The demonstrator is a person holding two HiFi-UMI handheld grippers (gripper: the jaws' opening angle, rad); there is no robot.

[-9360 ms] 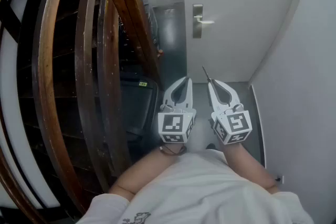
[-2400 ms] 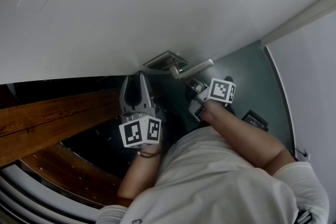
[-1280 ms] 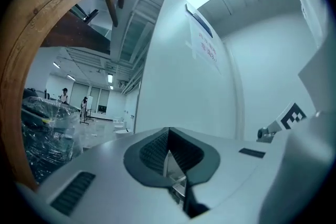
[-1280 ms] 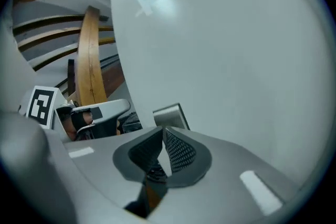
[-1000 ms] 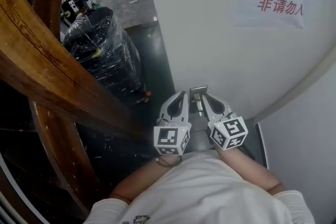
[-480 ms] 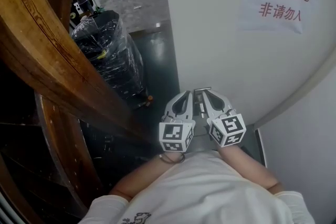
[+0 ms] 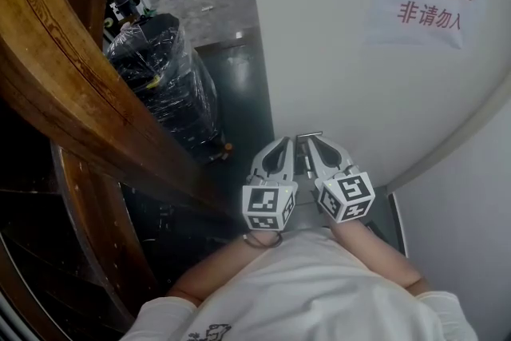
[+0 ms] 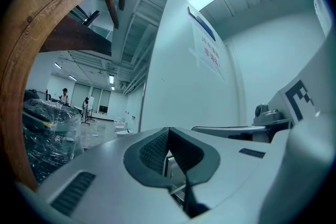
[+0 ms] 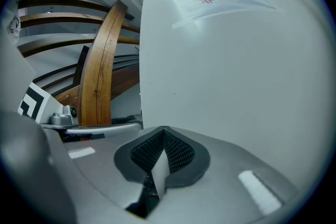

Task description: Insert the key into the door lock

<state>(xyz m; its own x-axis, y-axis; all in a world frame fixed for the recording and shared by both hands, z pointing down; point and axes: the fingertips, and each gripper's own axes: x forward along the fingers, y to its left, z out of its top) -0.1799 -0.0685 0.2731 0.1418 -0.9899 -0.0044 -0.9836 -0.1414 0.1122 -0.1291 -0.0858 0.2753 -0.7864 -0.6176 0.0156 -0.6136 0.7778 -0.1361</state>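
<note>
Head view, door handle (image 7: 308, 136), left gripper (image 7: 285, 141) closed, right gripper view alone, right gripper (image 9: 164, 132) pinching key (image 9: 158, 173)

White wall (image 7: 471, 196), curved wooden beams (image 7: 72, 92), grey floor (image 7: 211, 0)

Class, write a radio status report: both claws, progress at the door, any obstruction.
Left claw shut, empty. Right claw shut, beside the door handle. Key not visible; lock not in view behind claws.

The left hand-held gripper (image 7: 283, 143) and right hand-held gripper (image 7: 311, 141) point level, side by side, jaws pressed together.
</note>
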